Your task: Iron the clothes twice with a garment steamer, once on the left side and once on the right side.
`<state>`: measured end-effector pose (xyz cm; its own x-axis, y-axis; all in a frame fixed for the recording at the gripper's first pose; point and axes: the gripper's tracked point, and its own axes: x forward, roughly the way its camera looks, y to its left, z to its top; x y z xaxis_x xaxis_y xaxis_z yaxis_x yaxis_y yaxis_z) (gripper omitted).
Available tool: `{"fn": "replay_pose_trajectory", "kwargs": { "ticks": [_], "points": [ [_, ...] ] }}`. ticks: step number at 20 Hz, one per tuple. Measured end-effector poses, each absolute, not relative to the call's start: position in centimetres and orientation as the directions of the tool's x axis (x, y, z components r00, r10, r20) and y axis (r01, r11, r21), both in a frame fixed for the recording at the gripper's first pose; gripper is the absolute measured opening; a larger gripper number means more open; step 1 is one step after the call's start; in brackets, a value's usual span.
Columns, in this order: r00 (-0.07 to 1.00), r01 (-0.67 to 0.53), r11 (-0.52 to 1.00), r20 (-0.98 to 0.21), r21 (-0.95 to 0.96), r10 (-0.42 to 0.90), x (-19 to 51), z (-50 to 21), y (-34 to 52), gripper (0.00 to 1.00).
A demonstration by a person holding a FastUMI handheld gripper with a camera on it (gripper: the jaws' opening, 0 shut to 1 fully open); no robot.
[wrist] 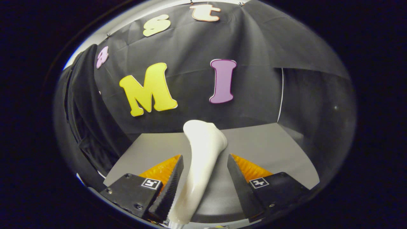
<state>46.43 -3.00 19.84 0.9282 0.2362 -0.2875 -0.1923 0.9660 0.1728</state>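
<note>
Gripper view: the glossy white plastic garment steamer [203, 159] stands between the fingers of the tongs [205, 178], its flared head rising just beyond the fingertips and its handle running down between them. The left finger [170, 190] lies against the handle; the right one stands a little apart from it, so I cannot tell whether the tongs are truly clamped or only loosely around it. Under the steamer lies the flat grey counter [270, 149]. Well off to the steamer's left hangs a dark garment [87, 105], seen edge-on. Judging by that gap, the steamer is in hand or nearly so, but neither the left nor the right pass looks begun. The steamer's base is cut off below the fingers, and the garment's front and folds are too dark to read.
</note>
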Motion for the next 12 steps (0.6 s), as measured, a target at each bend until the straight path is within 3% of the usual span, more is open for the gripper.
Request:
{"fn": "replay_pose_trajectory", "kwargs": {
  "ticks": [7,12],
  "points": [
    [0.876,-0.213,0.952,-0.389,0.218,0.285,47.5,17.0,-1.5,0.69],
    [0.880,-0.155,0.952,-0.401,0.265,0.255,47.6,17.2,-1.6,0.56]
  ]
}}
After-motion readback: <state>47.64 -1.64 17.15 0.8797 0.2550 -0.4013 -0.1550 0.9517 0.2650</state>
